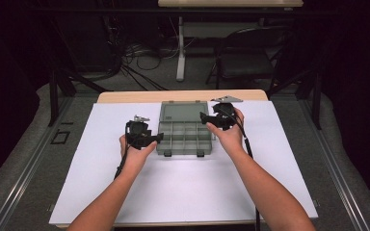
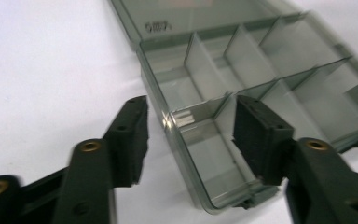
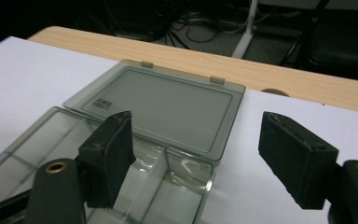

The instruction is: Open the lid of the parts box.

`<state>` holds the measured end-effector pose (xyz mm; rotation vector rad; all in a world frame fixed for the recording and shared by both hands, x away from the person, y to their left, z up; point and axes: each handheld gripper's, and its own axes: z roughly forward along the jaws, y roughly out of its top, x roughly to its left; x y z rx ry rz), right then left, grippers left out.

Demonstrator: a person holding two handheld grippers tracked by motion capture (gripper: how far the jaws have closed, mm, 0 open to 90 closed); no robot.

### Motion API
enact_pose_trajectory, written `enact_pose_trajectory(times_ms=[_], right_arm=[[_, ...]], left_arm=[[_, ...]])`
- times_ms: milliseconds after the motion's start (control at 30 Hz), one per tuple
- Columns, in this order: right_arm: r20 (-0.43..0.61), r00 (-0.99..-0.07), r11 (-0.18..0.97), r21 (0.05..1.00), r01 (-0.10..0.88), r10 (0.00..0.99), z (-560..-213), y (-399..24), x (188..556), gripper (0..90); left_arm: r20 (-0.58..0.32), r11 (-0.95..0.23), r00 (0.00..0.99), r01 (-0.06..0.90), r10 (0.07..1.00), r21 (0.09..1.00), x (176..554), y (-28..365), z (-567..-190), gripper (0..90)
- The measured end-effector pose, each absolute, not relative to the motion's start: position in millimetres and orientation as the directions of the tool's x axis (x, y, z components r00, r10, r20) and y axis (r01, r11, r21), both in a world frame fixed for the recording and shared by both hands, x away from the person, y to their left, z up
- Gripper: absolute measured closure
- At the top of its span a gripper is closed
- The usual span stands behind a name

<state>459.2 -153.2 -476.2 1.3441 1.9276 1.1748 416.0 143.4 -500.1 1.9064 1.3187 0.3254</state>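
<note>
1. Two grippers flank one open organizer box (image 1: 183, 134) on a white sheet (image 1: 183, 192) that covers the counter (image 1: 125, 96).
2. Box: smoky clear plastic with divided compartments. It lies near the sheet's far edge, about mid-width. Its lid (image 1: 183, 111) lies flat, flung back toward the counter's far edge.
3. Compartments look empty in both gripper views.
4. Left gripper (image 1: 158, 139) is held in the person's left hand (image 1: 135, 153) at the box's left side, jaws pointing right toward the box.
5. In the left gripper view, the left gripper (image 2: 191, 135) has its jaws parted, medium-wide. The box's left wall and near-left compartment sit in the gap, and the pads do not press on the plastic. Nothing is held.
6. Right gripper (image 1: 203, 117) is held in the right hand (image 1: 229, 134) above the box's far-right corner, jaws pointing left.
7. In the right gripper view, the right gripper (image 3: 196, 154) has its jaws wide apart. The box's corner compartment and the lid's corner are seen below, between them. No contact is visible and nothing is held.
8. Lid details, right gripper view: two small latch tabs on its far edge and a small printed label near one corner.
9. Bare wood of the counter shows beyond the sheet's far edge.
10. Background: a dark chair (image 1: 250, 57) and a tangle of cables (image 1: 139, 62) on the floor past the counter.
</note>
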Motion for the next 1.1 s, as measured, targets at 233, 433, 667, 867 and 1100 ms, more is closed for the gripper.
enact_pose_trajectory(times_ms=[233,433,667,867,1100], right_arm=[[0.06,-0.424,0.144,0.889,0.434,0.904,-465,-159,428,21.7],[0.033,-0.443,0.161,0.906,0.391,0.896,-461,-173,390,16.0],[0.018,-0.425,0.159,0.912,0.377,0.905,-467,-193,354,14.1],[0.025,-0.396,0.135,0.919,0.371,0.918,-477,-210,325,10.3],[-0.003,-0.371,0.152,0.916,0.372,0.929,-487,-224,295,5.3]], left_arm=[[-0.237,-0.146,0.473,0.64,0.849,0.754,405,155,-485,22.6],[-0.223,-0.158,0.522,0.587,0.823,0.794,392,165,-475,10.2],[-0.174,-0.196,0.571,0.527,0.803,0.827,369,179,-471,3.6],[-0.132,-0.234,0.611,0.481,0.781,0.845,346,191,-473,0.0],[-0.139,-0.211,0.591,0.483,0.794,0.85,330,208,-483,0.0]])
